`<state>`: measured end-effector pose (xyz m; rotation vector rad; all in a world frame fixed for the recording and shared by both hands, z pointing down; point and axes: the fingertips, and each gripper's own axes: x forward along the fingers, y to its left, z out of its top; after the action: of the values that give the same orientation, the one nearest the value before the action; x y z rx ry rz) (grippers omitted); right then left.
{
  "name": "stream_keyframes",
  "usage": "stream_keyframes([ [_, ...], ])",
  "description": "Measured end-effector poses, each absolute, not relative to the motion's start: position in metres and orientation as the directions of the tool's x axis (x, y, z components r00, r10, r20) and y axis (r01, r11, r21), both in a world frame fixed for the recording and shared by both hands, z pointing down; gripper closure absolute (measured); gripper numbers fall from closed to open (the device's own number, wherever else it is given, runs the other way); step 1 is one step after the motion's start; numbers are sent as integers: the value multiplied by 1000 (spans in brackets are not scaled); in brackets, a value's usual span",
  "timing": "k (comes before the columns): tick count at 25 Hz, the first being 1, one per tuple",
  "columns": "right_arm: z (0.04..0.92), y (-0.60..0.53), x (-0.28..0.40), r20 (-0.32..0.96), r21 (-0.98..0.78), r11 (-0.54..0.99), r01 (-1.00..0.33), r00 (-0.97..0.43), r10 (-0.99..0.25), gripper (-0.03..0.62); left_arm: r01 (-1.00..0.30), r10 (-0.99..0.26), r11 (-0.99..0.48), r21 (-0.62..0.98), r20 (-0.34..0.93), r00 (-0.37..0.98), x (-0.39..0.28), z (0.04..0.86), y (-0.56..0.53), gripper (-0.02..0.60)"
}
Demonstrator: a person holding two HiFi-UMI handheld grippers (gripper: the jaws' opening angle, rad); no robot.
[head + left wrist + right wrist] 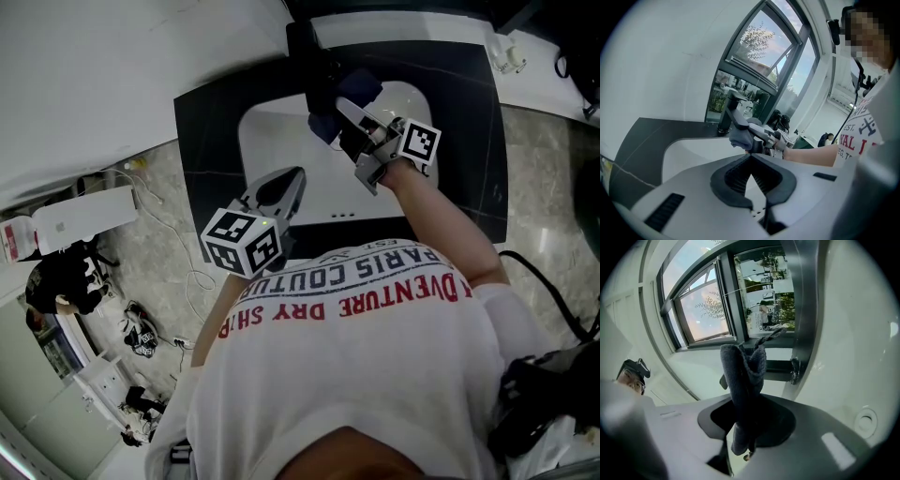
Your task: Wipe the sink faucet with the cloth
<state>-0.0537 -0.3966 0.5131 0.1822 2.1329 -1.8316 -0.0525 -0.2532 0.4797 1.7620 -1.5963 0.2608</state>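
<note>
**Cloth at the spout: wipe with the wad, not the jaws**

Our right gripper (745, 404) is clenched on the dark blue-grey terry cloth (743, 373); a folded wad of it stands up beyond the jaw tips, and a short tail hangs back between them. In the head view that wad sits at the black metal sink faucet (302, 54), which rises at the back edge of the dark counter (202, 141), behind the white oval basin (272, 141). In the left gripper view the cloth looks pressed against the underside and side of the spout, though we cannot tell how firmly. Our left gripper (751, 158) has its jaws closed together on nothing; it hangs over the front of the basin, well apart from the faucet.

We judge the wiping to be under way. To do it well we would want only the soft wad to meet the metal, so the hard jaw tips should stay just behind the cloth and never scrape the black finish. The grip needs to be tight, since a wad dragged along a spout tends to pull out of the jaws. We would run the strokes along the spout from base to tip, then turn the wrist to take the far side and the upright stem near the counter's back edge. Light, even pressure should do; a hard push risks knocking the handle. The left gripper has no part here and is best left over the front of the basin.
</note>
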Motion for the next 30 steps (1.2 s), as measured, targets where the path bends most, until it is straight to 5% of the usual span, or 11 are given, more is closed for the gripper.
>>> stream_keyframes([
  [11, 491, -380, -43, -188, -923, 349, 163, -982, -36, 513, -919, -793, 123, 374, 594, 135, -64, 462, -240, 580],
  [18, 483, -323, -29, -22, -797, 604, 30, -1000, 21, 513, -931, -830, 92, 353, 544, 124, -71, 450, -225, 580],
  [30, 466, -191, -168, 139, -548, 807, -222, -975, -175, 513, -921, -822, -137, 365, 477, 311, -227, 443, -125, 580],
])
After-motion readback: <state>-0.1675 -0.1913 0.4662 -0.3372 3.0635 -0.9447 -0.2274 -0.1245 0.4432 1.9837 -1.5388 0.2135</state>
